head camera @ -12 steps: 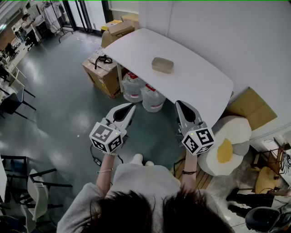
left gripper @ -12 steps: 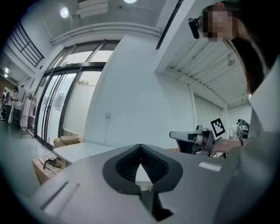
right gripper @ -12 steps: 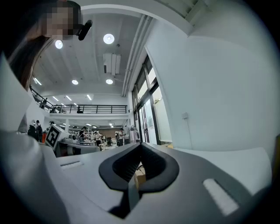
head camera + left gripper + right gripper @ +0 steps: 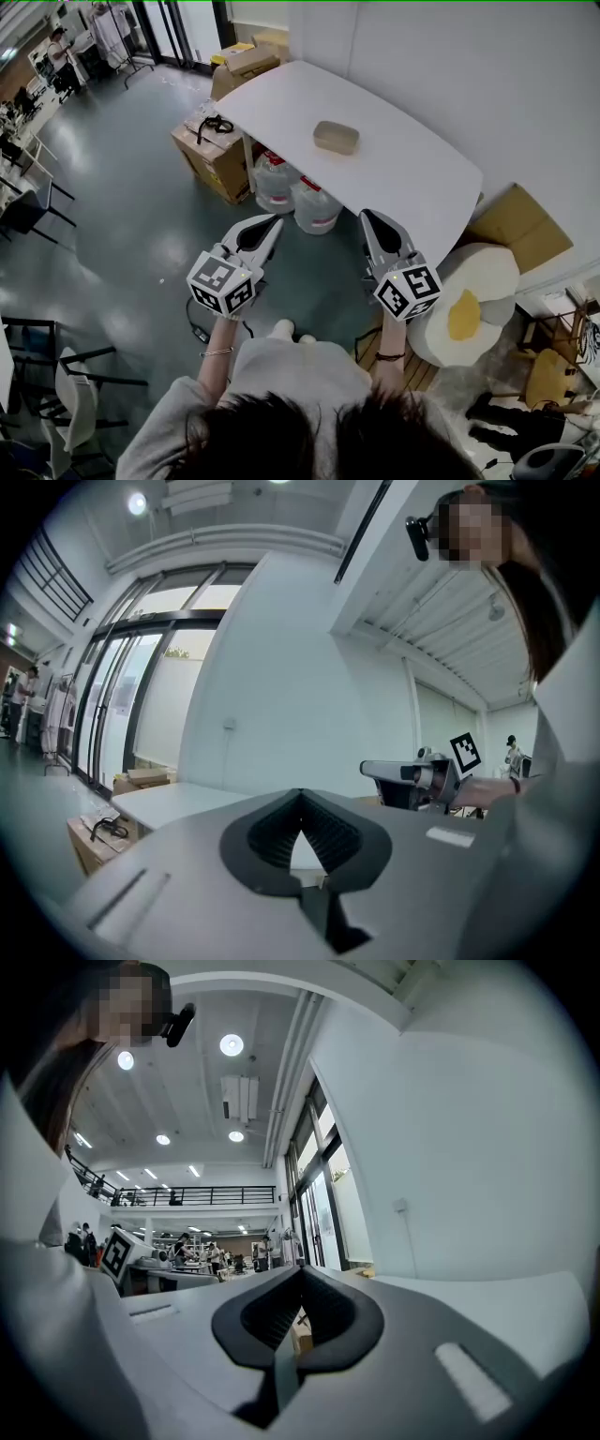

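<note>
Nearest me, I held my L gripper point(image 4: 273, 221) and R gripper point(image 4: 367, 217) in the air, side by side but apart, both aimed fwd over the grey floor point(image 4: 141, 216). Per the left gripper view, the L jaws were fully closed, tips meeting, nothing btwn them. The right gripper view showed the same for R: closed and empty. Neither tool touched anything. Just beyond the tips, under the table edge, stood two water jugs point(image 4: 314, 204), w/ a cardboard box point(image 4: 214, 155) beside them to the left. Farther on lay the white table point(image 4: 412, 178). A tan box point(image 4: 336, 137) sat alone on its top, toward the far side, well apart from both grippers. It was the only loose item on that surface. In my judgement, good practice at this stage was to hold both tools level and steady. Any approach to the tan box should come in over the table edge, clear of the jugs, w/ jaws opened ahead of contact, not at it. The tan box looked light, so a gentle squeeze should suffice.
</note>
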Motion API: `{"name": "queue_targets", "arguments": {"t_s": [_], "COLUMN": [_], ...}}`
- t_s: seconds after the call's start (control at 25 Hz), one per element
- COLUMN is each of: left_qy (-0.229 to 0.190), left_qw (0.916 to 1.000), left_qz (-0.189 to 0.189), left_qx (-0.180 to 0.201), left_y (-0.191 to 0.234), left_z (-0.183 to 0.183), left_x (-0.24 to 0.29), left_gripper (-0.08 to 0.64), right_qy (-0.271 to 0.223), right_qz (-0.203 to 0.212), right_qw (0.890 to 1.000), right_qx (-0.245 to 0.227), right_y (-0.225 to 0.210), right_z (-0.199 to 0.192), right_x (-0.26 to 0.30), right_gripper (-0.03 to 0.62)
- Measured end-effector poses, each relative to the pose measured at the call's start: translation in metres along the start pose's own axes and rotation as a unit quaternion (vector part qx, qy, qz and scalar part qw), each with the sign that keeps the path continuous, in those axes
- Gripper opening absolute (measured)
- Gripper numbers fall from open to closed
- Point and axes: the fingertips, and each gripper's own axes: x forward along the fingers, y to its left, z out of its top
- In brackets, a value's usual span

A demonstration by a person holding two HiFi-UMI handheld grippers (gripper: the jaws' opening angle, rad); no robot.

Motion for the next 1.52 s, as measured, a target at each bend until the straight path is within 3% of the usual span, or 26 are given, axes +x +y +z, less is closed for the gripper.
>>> {"name": "queue_targets", "arguments": {"t_s": [0.6,1.0,1.52], "left_qy": [0.0,0.004,0.007], "left_qw": [0.9998,0.9999,0.9989], "left_qz": [0.016,-0.007,-0.047], "left_qx": [-0.008,-0.011,-0.007], "left_y": [0.009,0.036,0.105], "left_z": [-0.006,-0.006,0.004], "left_x": [0.019,0.049,0.102], "left_gripper": [-0.009,-0.009,-0.009], "right_qy": [0.001,0.007,0.004], "right_qz": [0.005,-0.019,-0.063], "right_qw": [1.0,0.999,0.997], "right_qx": [0.027,0.036,0.039], "right_y": [-0.025,-0.049,-0.082], "right_z": [-0.011,-0.018,-0.023], "right_x": [0.015,0.046,0.112], "right_gripper": [0.014,0.014,0.014]}}
